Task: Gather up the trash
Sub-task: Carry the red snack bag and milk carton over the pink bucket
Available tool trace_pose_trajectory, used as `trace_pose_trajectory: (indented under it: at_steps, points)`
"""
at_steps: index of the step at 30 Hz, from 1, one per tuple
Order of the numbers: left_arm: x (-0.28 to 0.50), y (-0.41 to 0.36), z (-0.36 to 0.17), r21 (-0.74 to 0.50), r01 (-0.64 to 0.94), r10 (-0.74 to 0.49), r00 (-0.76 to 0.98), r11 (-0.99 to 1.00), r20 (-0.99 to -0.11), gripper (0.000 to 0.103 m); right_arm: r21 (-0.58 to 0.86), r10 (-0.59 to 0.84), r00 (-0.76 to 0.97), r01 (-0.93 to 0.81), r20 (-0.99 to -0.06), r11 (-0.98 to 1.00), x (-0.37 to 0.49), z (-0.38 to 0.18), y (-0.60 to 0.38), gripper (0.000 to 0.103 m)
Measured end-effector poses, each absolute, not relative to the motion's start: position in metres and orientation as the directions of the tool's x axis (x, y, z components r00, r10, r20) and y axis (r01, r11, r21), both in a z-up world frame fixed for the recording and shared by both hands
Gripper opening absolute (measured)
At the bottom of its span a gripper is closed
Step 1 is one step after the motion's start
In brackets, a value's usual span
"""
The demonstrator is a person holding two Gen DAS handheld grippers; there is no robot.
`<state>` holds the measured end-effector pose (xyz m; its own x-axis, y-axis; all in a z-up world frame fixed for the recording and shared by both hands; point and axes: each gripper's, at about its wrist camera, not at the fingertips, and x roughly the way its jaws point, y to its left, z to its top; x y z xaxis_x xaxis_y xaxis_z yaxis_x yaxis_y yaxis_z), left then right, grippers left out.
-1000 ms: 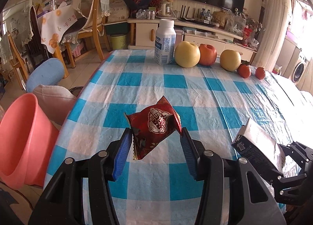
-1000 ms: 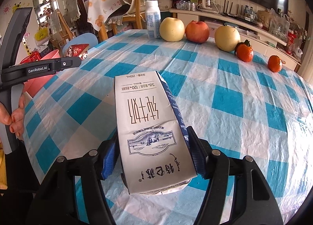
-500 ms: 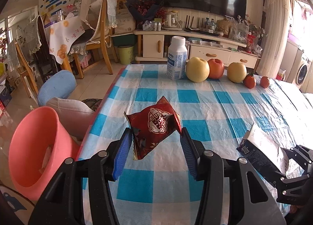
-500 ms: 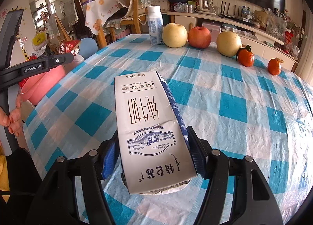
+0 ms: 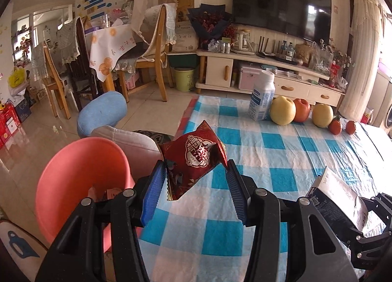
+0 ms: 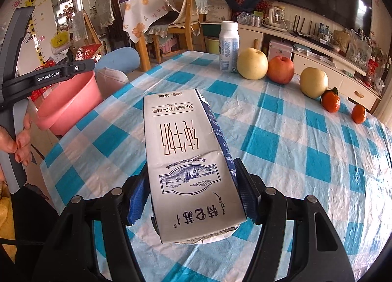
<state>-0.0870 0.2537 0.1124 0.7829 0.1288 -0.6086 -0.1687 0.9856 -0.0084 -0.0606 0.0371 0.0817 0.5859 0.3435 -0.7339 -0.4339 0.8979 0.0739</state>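
Note:
My left gripper (image 5: 194,189) is shut on a crumpled dark red snack wrapper (image 5: 192,159), held in the air above the table's left edge. Just left of it and lower stands a pink plastic bin (image 5: 80,179) with some scraps inside. My right gripper (image 6: 187,196) is shut on a white and blue milk carton (image 6: 186,159), which lies lengthwise between the blue pads over the checked tablecloth (image 6: 281,140). The same milk carton (image 5: 335,201) shows at the lower right of the left wrist view. In the right wrist view the pink bin (image 6: 68,103) sits beyond the table's left edge.
A white bottle (image 6: 229,47), two yellow pears, a red apple (image 6: 280,69) and two small oranges line the table's far side. A person's hand (image 6: 17,140) grips the left tool's handle. Chairs, a blue cushion (image 5: 103,113) and a TV cabinet stand beyond.
Both grippers rose and shifted left with their loads still held. The pink bin now fills more of the left wrist view, closer under the wrapper.

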Motion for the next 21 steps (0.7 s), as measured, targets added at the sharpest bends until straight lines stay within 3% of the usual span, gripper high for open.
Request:
trace_pose_trajectory:
  at_steps: [21]
  points:
    - [-0.101, 0.357, 0.110, -0.072, -0.399, 0.268, 0.727, 0.914, -0.632, 0.052, 0.004, 0.464, 0.548, -0.644, -0.695, 0.765, -0.042, 0.128, 0.187, 0.065]
